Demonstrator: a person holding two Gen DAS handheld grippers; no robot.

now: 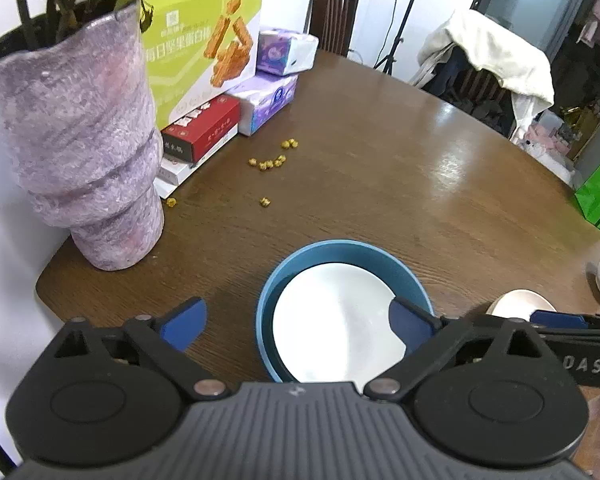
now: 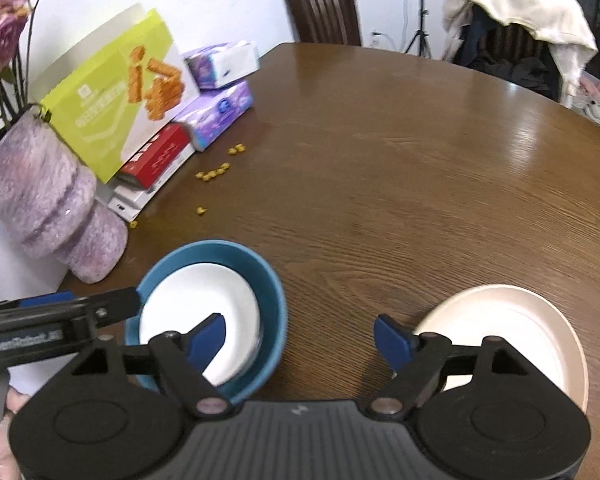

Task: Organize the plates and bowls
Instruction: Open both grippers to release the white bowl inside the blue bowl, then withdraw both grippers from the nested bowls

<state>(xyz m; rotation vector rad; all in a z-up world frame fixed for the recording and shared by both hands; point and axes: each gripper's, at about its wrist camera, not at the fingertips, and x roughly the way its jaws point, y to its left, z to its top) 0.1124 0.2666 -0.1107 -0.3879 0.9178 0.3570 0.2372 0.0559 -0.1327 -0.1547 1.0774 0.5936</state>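
On the wooden table a blue bowl (image 1: 342,250) holds a white dish (image 1: 332,320) nested inside it. My left gripper (image 1: 296,322) hangs over the bowl's near left side, jaws wide and open, with nothing gripped. In the right wrist view the blue bowl (image 2: 224,248) with its white dish (image 2: 200,300) lies at lower left. A cream plate (image 2: 500,320) sits to the right. My right gripper (image 2: 300,338) is open above the bare wood between bowl and plate. The cream plate (image 1: 520,302) also peeks in at the left view's right edge.
A mauve vase (image 1: 84,152) with a plant stands at the table's left corner. Behind it lean a green snack box (image 1: 204,52), a red box (image 1: 202,128) and tissue packs (image 1: 268,104). Yellow crumbs (image 1: 268,162) dot the wood. Chairs (image 2: 320,4) stand at the far side.
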